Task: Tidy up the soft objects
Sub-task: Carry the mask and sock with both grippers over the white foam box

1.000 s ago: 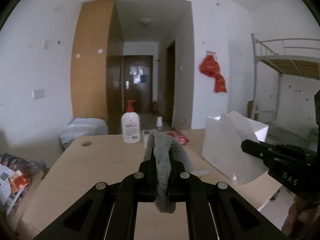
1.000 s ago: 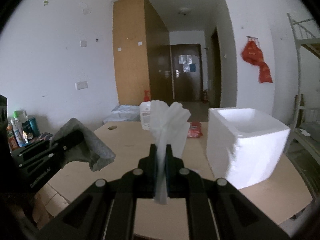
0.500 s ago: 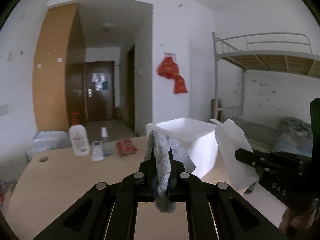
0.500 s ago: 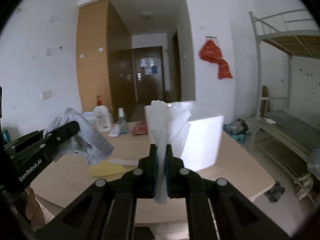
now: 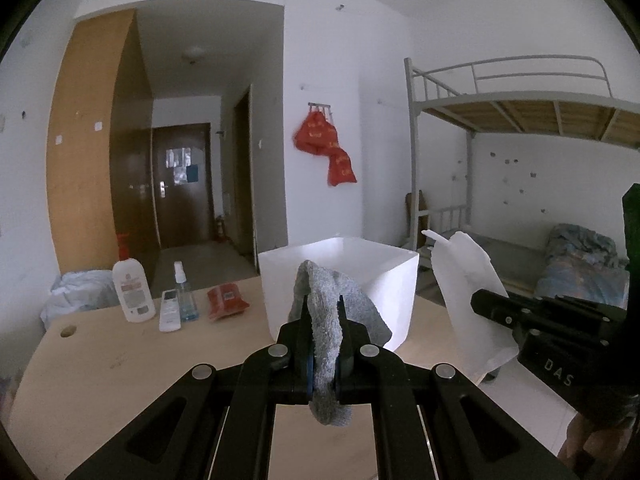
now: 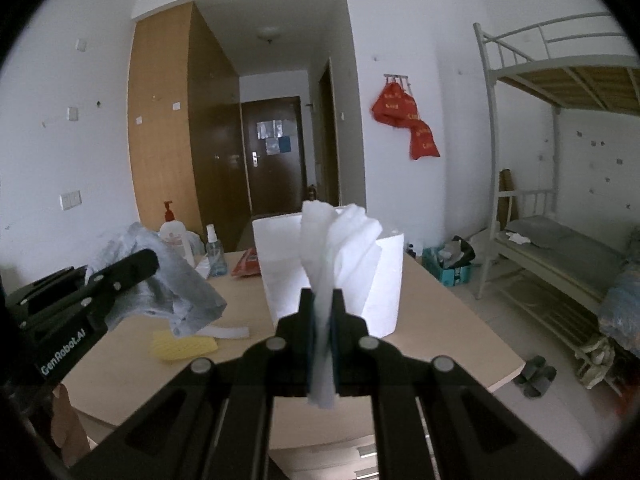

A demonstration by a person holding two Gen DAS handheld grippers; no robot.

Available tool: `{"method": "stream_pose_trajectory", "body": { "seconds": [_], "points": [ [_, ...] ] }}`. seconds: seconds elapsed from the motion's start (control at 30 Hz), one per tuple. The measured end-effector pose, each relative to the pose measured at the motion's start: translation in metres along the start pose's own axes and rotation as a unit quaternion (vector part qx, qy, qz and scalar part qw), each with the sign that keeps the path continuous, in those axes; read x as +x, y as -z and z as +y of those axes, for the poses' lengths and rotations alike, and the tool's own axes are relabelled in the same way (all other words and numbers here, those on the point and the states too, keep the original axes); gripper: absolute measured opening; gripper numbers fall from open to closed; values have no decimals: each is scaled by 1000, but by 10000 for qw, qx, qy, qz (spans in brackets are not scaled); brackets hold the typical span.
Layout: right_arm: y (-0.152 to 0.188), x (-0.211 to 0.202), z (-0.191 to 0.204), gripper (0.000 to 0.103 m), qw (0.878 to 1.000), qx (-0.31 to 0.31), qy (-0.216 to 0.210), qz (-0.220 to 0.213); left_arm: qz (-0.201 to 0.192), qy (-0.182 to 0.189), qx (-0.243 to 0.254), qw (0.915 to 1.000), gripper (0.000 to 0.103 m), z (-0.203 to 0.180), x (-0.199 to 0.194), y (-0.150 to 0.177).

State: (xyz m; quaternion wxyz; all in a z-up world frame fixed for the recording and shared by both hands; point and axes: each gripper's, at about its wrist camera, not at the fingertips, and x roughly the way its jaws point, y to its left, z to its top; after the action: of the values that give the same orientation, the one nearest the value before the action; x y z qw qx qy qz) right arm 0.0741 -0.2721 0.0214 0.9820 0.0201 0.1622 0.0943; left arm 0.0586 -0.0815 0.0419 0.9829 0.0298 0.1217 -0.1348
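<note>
My left gripper point(image 5: 323, 312) is shut on a grey cloth point(image 5: 332, 320) and holds it in the air just in front of a white foam box point(image 5: 384, 264) on the wooden table point(image 5: 120, 360). My right gripper point(image 6: 323, 300) is shut on a white cloth point(image 6: 340, 236), also held in the air before the foam box point(image 6: 384, 280). In the left wrist view the white cloth point(image 5: 468, 296) hangs to the right of the box. In the right wrist view the grey cloth point(image 6: 180, 292) shows at left.
A lotion pump bottle point(image 5: 132, 288), a remote point(image 5: 170, 310), a spray bottle point(image 5: 185, 296) and a red packet point(image 5: 226, 302) stand at the table's far side. A yellow cloth point(image 6: 182, 346) and a white strip point(image 6: 226, 332) lie on the table. A bunk bed point(image 5: 540, 184) stands right.
Both grippers have swung to the right with their cloths and now face the foam box; the grips have not changed.
</note>
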Motion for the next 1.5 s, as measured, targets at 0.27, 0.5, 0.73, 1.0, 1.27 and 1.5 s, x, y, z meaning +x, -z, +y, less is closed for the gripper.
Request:
{"method": "stream_pose_trajectory", "body": {
  "seconds": [0.27, 0.5, 0.73, 1.0, 1.27, 1.5],
  "points": [
    [-7, -2, -2, 10, 10000, -14, -27, -61, -24, 42, -15, 10000, 7, 1, 4, -5],
    [-23, 7, -6, 10, 9999, -21, -50, -126, -93, 50, -1, 9999, 7, 2, 16, -23],
    [-43, 21, -16, 10, 9998, 26, -55, -206, -139, 88, -3, 9999, 7, 5, 34, -45],
    [-64, 44, -19, 10, 9998, 7, -66, -207, -70, 132, 17, 9999, 7, 9, 64, -67],
    [-78, 64, -21, 10, 9997, -22, -64, -228, -55, 173, -6, 9998, 7, 15, 95, -84],
    [-86, 88, -23, 10, 9999, -43, -85, -121, -40, 252, -27, 9997, 7, 17, 121, -94]
  ]
}}
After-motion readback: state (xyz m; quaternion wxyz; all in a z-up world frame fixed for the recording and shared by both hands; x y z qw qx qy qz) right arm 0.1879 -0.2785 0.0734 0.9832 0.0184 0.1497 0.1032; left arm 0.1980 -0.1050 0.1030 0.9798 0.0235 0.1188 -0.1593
